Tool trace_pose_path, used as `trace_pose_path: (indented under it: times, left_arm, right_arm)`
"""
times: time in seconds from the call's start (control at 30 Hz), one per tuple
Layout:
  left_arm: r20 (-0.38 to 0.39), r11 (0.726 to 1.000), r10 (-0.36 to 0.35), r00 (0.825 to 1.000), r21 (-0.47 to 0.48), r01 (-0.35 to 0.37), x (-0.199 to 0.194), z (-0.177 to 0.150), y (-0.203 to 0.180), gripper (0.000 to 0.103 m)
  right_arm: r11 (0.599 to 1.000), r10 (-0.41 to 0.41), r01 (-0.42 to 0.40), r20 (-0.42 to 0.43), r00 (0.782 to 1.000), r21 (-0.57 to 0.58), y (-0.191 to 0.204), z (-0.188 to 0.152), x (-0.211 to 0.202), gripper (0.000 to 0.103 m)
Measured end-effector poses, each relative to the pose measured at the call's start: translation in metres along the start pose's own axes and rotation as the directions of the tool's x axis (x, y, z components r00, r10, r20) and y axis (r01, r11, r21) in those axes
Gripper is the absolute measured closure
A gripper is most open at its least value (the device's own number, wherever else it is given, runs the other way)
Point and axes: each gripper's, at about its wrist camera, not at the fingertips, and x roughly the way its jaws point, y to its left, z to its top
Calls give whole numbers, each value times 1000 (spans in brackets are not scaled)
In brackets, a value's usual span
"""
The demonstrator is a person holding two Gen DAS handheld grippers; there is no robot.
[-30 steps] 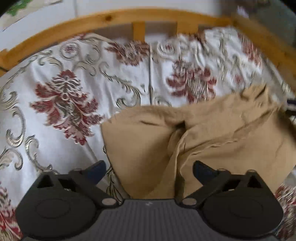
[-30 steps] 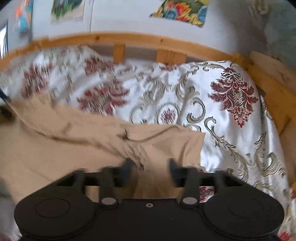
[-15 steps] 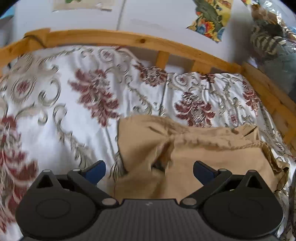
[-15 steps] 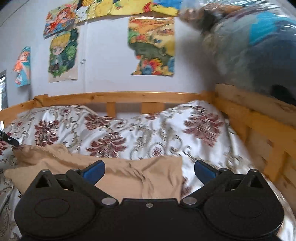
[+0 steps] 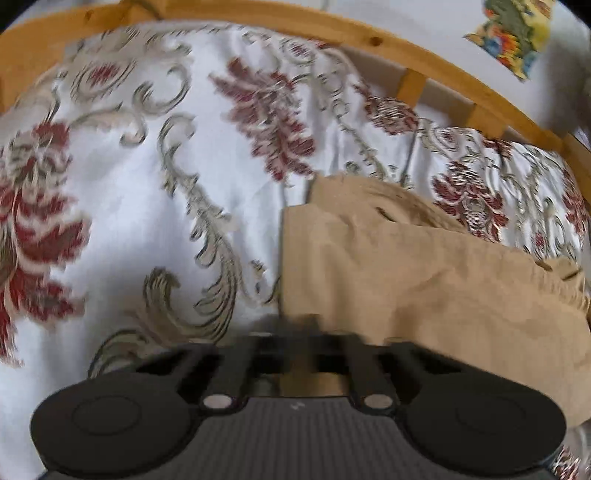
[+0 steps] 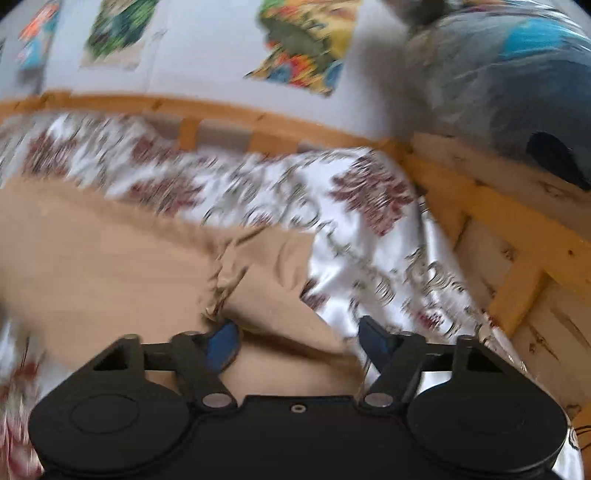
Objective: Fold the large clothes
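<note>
The left hand-held gripper (image 5: 301, 328) looks pinched together on the near left corner of the tan garment (image 5: 424, 280) lying on the bed (image 5: 147, 206). The right hand-held gripper (image 6: 299, 336) gapes apart over the other corner; it likely needs to close there before the next fold.

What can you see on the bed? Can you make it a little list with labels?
Garment: tan, crumpled cloth garment, lying partly folded on the bed
Bed cover: white satin bedspread with red flowers and grey swirls
Bed frame: light wooden rail curving round the far side
Wall: white, with colourful cartoon posters
Left gripper: fingers drawn together at the garment's near left corner; blurred, grip unclear
Right gripper: fingers spread apart over the garment's right corner
</note>
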Motion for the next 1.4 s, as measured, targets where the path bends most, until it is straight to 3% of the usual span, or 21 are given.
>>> trace_pose_path:
  times: [0.1,0.17,0.27,0.37,0.43,0.47,0.53,0.6,0.67,0.77,0.9,1.03,1.13,1.17,1.2,1.27,1.33,1.4]
  left_arm:
    - [37,999,-6,999,-35,8,-15,0,8,103]
    - [71,999,1,997,-49,2,-29,3,13,103]
    - [99,998,-24,995,-49,29,-48,8,18,103]
    - [76,999,-46,996,-13,47,-49,6,19,102]
    - [56,997,-70,996,-32,72,-46,2,24,100]
    - [54,996,-79,995,-48,81,-45,-1,26,95]
    - [64,996,-80,995,-32,82,-47,-8,24,79]
    - [99,998,-52,994,38,48,-57,-19,14,50]
    - [131,996,-62,989,74,53,-67,-30,7,38]
    - [100,994,-100,990,42,97,-69,-44,3,41]
    - [71,997,-70,995,-20,72,-63,-55,5,52]
    - [38,995,-69,997,-75,72,-57,-59,12,63]
    - [25,997,-54,998,-51,55,-56,-59,8,85]
    - [10,999,-31,999,-41,31,-55,-58,7,99]
    - [1,999,8,1000,-35,-8,-54,-57,4,100]
    - [18,998,52,998,-48,-51,-58,-55,3,101]
    - [62,996,68,996,-69,-64,-72,-51,5,101]
    - [77,997,59,995,-59,-55,-86,-47,3,101]
  right_arm:
    - [994,45,-42,-29,999,97,-14,4,12,93]
    - [982,48,-40,-39,998,185,-23,6,19,96]
    - [976,-11,16,-27,1000,218,-27,14,21,99]
    - [973,-72,81,-49,996,217,-27,19,35,99]
    - [974,-69,85,-83,994,212,-23,12,48,99]
    - [974,-62,82,-96,993,211,-20,5,52,97]
    - [968,-43,63,-89,995,242,-18,-3,48,81]
    - [964,-29,45,-66,997,263,-15,-1,35,52]
    - [957,-23,36,-47,999,289,-11,5,17,33]
    - [908,2,23,-59,998,418,-7,13,-9,27]
    - [810,59,1,-84,995,587,5,2,-40,7]
    - [760,87,26,-141,986,649,3,-13,-45,7]
    - [658,159,53,-207,965,751,-10,-34,-27,14]
    - [624,191,66,-234,953,778,-13,-43,-19,18]
    - [601,207,81,-253,945,795,-15,-53,-12,23]
    - [550,197,79,-221,955,832,-19,-63,-4,31]
    - [504,179,85,-200,963,859,-24,-64,-2,50]
    - [493,171,55,-158,973,868,-26,-63,-6,73]
